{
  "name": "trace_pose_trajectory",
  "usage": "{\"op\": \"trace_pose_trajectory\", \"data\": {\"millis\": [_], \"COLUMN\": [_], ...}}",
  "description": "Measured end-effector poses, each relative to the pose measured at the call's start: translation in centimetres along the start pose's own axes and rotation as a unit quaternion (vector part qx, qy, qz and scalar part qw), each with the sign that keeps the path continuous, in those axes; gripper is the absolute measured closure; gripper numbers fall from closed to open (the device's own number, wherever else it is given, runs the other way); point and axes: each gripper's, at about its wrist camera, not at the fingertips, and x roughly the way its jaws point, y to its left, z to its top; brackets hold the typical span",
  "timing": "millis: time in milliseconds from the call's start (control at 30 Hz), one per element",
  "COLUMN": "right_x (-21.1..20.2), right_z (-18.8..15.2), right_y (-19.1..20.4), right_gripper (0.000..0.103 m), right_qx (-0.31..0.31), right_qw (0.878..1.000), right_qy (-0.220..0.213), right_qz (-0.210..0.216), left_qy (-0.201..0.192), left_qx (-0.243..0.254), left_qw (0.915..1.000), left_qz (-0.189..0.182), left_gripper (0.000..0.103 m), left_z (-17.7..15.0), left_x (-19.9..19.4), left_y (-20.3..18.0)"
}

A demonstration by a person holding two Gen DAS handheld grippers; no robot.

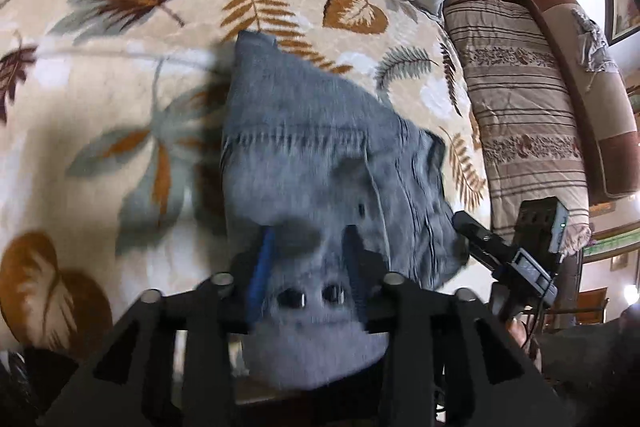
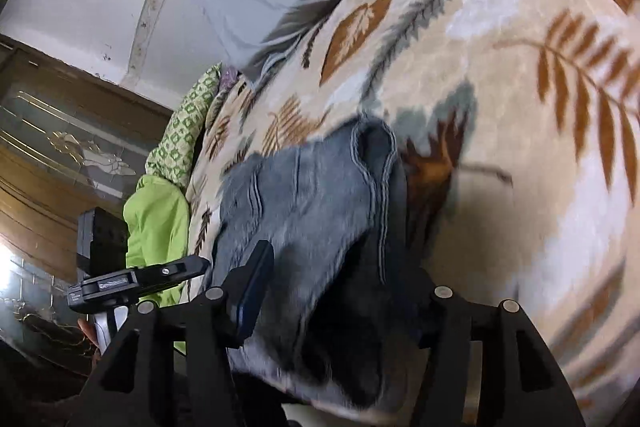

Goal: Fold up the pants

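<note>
On the leaf-patterned blanket (image 1: 120, 75) lie the grey pants (image 1: 312, 147), near edge lifted. Left gripper (image 1: 308, 251) and right gripper (image 2: 320, 287) each pinch that edge between their jaws, probably to carry it over as a fold.

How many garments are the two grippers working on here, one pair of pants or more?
1: a single pair of grey pants lying on the leaf-print blanket, its near edge between the fingers of both the left gripper and the right gripper. Folds may hide layers.
</note>
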Motion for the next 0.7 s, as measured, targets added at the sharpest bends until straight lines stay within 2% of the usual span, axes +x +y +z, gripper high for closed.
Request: {"op": "trace_pose_trajectory", "data": {"millis": [100, 167, 300, 333, 500, 700], "right_x": [-0.3, -0.3, 0.3, 0.6, 1.0, 0.3], "right_z": [-1.7, -2.6, -3.7, -3.8, -3.9, -3.8], "right_y": [0.4, 0.8, 1.1, 0.9, 0.9, 1.6], "right_gripper": [0.044, 0.047, 0.048, 0.049, 0.049, 0.046], "right_qx": [-0.013, -0.041, -0.1, -0.102, -0.113, -0.091], "right_qw": [1.0, 0.999, 0.987, 0.985, 0.983, 0.986], "right_qy": [0.009, 0.015, 0.026, 0.028, 0.023, 0.019], "right_qz": [-0.004, -0.032, -0.123, -0.133, -0.144, -0.141], "left_qy": [0.003, 0.008, 0.001, -0.004, -0.01, -0.017], "left_qx": [0.011, 0.023, 0.05, 0.055, 0.054, 0.06], "left_qw": [0.9999, 0.9992, 0.9964, 0.9958, 0.9957, 0.9946], "left_qz": [0.012, 0.03, 0.068, 0.073, 0.075, 0.083], "left_gripper": [0.056, 0.049, 0.044, 0.044, 0.043, 0.043], "left_z": [-1.9, -3.1, -4.5, -4.6, -4.7, -4.7], "left_x": [0.0, 0.6, 2.4, 2.6, 2.4, 1.4], "left_y": [-0.1, -0.2, -0.5, -0.6, -0.5, -1.1]}}
